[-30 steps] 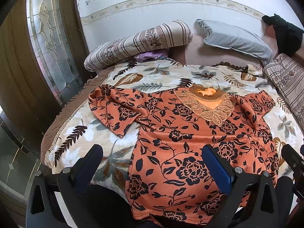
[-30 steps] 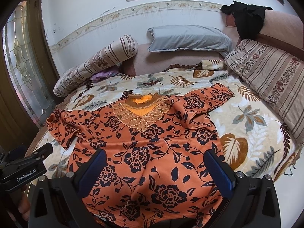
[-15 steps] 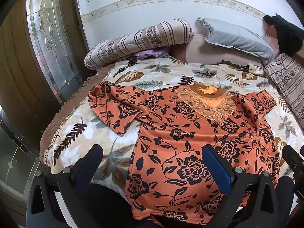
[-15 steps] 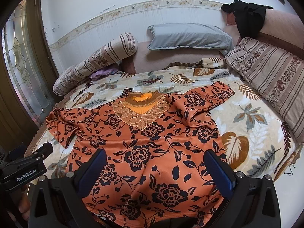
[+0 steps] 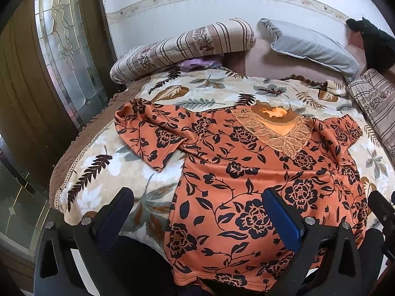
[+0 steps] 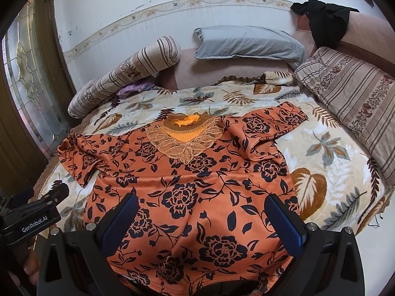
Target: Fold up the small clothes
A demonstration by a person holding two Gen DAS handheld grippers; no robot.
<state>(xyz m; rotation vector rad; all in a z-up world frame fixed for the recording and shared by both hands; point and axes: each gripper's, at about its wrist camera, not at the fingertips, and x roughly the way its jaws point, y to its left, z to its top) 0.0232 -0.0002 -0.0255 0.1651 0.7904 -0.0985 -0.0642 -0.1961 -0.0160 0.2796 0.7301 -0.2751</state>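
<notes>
Bare bed (image 6: 328, 172) lies open at 3 o'clock of the blouse (image 6: 192, 197); a striped cushion (image 6: 350, 98) walls it beyond, a bolster (image 6: 128, 76) at 11 o'clock.

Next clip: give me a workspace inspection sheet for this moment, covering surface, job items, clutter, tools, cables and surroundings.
Surface: bed with a leaf-print blanket.
Job's things: orange floral top laid out face up, lace collar toward the wall, both sleeves rumpled, hem hanging over the near bed edge.
Clutter: striped bolster, grey pillow, striped cushion, black garment, purple cloth.
Grippers: left tool and right tool both open, holding nothing, above the hem.
Cables: nothing seen.
Surroundings: white wall, patterned glass door.
</notes>
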